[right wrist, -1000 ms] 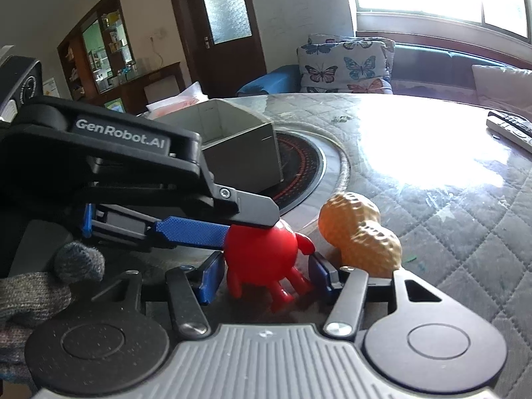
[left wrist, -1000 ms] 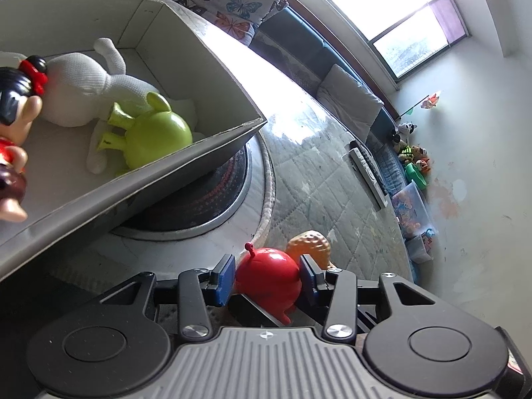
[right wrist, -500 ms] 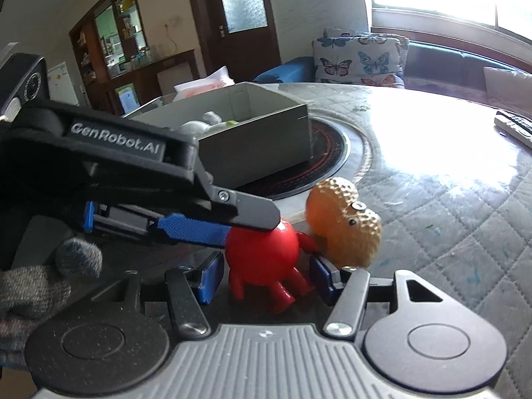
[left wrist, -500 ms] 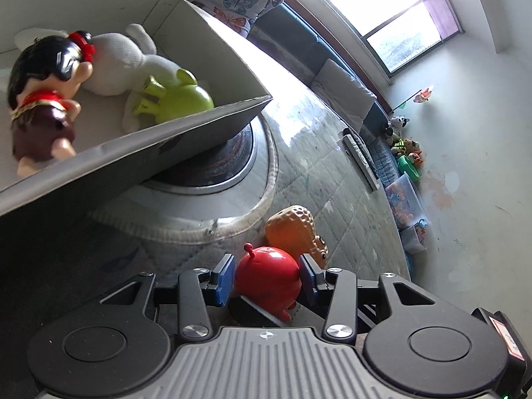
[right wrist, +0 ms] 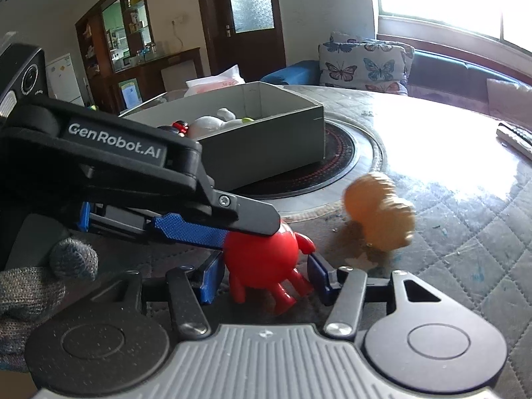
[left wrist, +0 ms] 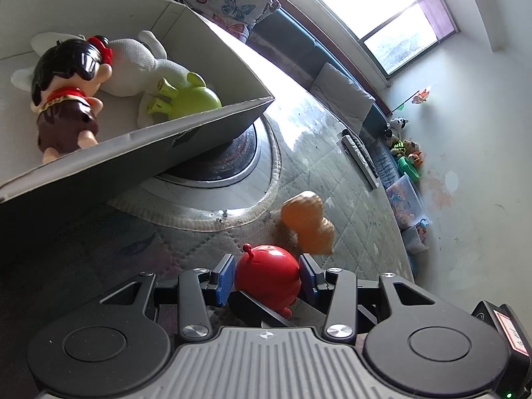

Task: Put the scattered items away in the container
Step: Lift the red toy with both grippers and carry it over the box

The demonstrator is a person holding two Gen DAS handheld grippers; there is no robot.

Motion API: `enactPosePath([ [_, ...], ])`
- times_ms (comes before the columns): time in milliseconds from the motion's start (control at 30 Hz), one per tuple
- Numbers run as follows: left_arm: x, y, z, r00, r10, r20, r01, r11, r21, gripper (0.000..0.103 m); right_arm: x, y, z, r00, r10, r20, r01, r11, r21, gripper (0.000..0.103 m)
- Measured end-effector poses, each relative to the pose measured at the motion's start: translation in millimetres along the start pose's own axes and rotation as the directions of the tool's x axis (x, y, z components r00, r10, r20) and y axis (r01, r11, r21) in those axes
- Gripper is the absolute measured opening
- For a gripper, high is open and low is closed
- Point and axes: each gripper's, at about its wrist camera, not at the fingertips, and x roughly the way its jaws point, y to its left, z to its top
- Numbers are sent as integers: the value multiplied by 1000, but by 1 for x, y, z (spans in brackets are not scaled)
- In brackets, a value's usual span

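My left gripper (left wrist: 267, 274) is shut on a round red toy (left wrist: 267, 274); its blue pads press the toy's sides. In the right wrist view the same red toy (right wrist: 261, 254) sits between my right gripper's (right wrist: 262, 277) pads too, with the left gripper's finger (right wrist: 193, 231) across its top. An orange peanut toy (left wrist: 307, 221) lies blurred on the table just beyond, also in the right wrist view (right wrist: 382, 212). The grey box (left wrist: 133, 153) holds a doll (left wrist: 66, 93), a white plush (left wrist: 133, 66) and a green toy (left wrist: 189, 101).
The box (right wrist: 266, 146) stands on a round hotplate (left wrist: 219, 169) set in the quilted table (left wrist: 316, 139). A remote (left wrist: 360, 158) lies further off. A sofa with butterfly cushions (right wrist: 362, 65) stands behind the table. A gloved hand (right wrist: 33, 286) shows at lower left.
Both grippers with the red toy have drawn back from the box and risen. The orange peanut toy has shifted away from the red toy and is now blurred.
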Motion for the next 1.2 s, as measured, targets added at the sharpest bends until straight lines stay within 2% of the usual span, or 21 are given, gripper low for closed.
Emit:
enactPosePath([
  [167, -12, 0, -4, 1000, -1, 22, 1, 1000, 4, 45, -6, 9, 0, 1000, 11, 9, -11, 1000, -17, 54],
  [333, -35, -2, 2, 997, -15, 79, 15, 1000, 4, 45, -13, 21, 14, 998, 20, 55, -17, 998, -56, 54],
  [567, -65, -7, 32, 984, -12, 176, 7, 1000, 30, 45, -11, 37, 53, 990, 53, 133, -37, 993, -115, 54],
  [767, -75, -3, 68, 971, 30, 239, -42, 998, 48, 45, 12, 48, 92, 981, 93, 170, -70, 988, -138, 53],
  [1033, -63, 23, 104, 967, 92, 236, -98, 995, 15, 45, 57, 50, 126, 983, 137, 123, -124, 986, -113, 51],
  [1200, -51, 38, 112, 970, 121, 210, -124, 992, -1, 45, 80, 47, 127, 985, 157, 74, -150, 984, -96, 51],
])
